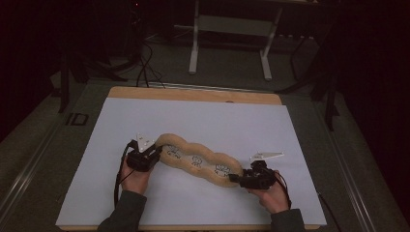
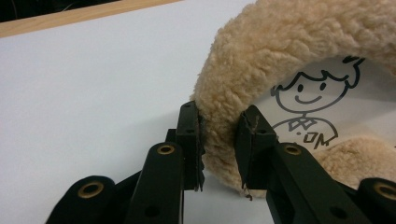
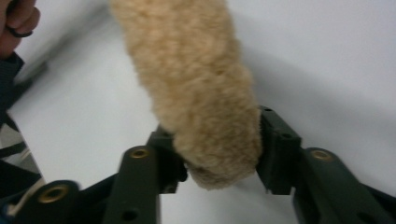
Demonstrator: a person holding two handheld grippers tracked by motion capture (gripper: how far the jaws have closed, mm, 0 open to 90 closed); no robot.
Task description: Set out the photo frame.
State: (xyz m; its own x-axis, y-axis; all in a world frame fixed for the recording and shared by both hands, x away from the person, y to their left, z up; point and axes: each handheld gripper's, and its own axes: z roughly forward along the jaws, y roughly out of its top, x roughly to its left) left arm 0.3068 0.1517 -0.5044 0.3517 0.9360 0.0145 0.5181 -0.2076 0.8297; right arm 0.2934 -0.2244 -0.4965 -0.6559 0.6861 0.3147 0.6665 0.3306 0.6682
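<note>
I had the long tan fleece-trimmed cloth piece (image 1: 196,160) lying on the white-covered counter (image 1: 241,121), long axis running ten to four o'clock. Printed cartoon figures showed on its white middle, with letters reading "OM". My left hand-held gripper (image 2: 219,144) pinched its ten o'clock fleece edge; my right hand-held gripper (image 3: 217,149), jaws partly apart, gripped the four o'clock end.

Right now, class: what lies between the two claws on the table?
In the high view, the fleecy tan loop spans from left claw to right claw, with cartoon figures printed inside it.
</note>
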